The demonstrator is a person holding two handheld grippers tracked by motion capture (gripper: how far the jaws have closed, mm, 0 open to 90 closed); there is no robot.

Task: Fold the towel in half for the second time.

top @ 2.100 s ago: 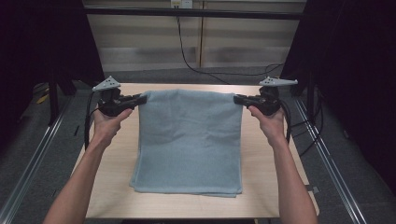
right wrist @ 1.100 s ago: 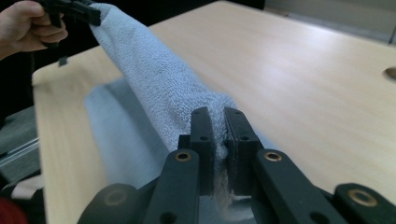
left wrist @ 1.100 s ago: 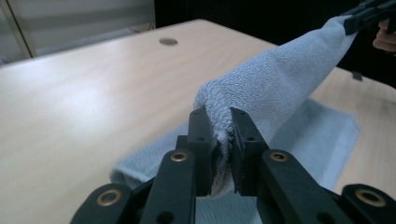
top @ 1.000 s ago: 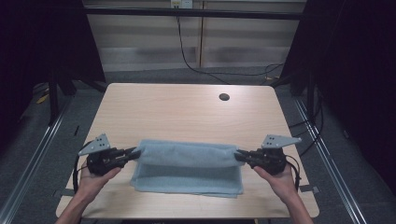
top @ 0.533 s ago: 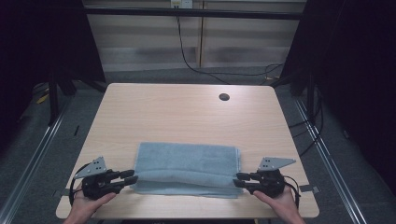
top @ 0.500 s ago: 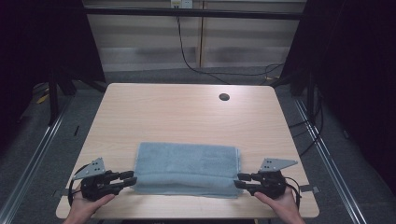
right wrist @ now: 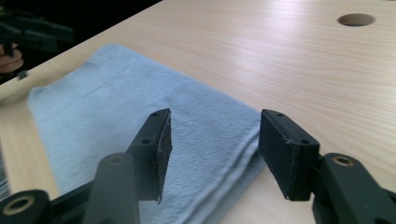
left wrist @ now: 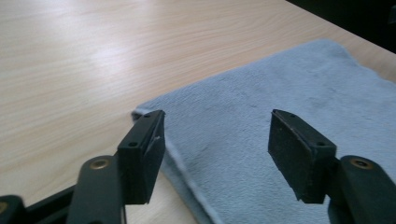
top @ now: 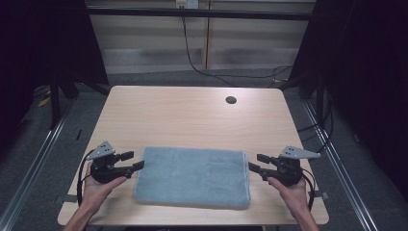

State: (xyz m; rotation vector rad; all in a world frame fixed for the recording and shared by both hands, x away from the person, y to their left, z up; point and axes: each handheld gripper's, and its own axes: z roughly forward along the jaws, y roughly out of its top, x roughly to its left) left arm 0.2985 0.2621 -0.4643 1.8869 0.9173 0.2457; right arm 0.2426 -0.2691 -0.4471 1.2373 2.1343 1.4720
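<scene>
A light blue towel lies folded in half on the near part of the wooden table. My left gripper is open just off the towel's left edge, holding nothing. In the left gripper view the towel lies flat beyond the spread jaws of the left gripper. My right gripper is open just off the towel's right edge, also holding nothing. The right gripper view has the folded towel between and beyond the spread jaws of the right gripper.
A round cable hole sits in the table's far right part; it also appears as a hole in the right gripper view. Metal rails run along both sides of the table. Cables hang behind the far edge.
Both grippers pulled the towel's far edge toward the near edge, folding it in half. They then let go, opened, and backed off sideways.
</scene>
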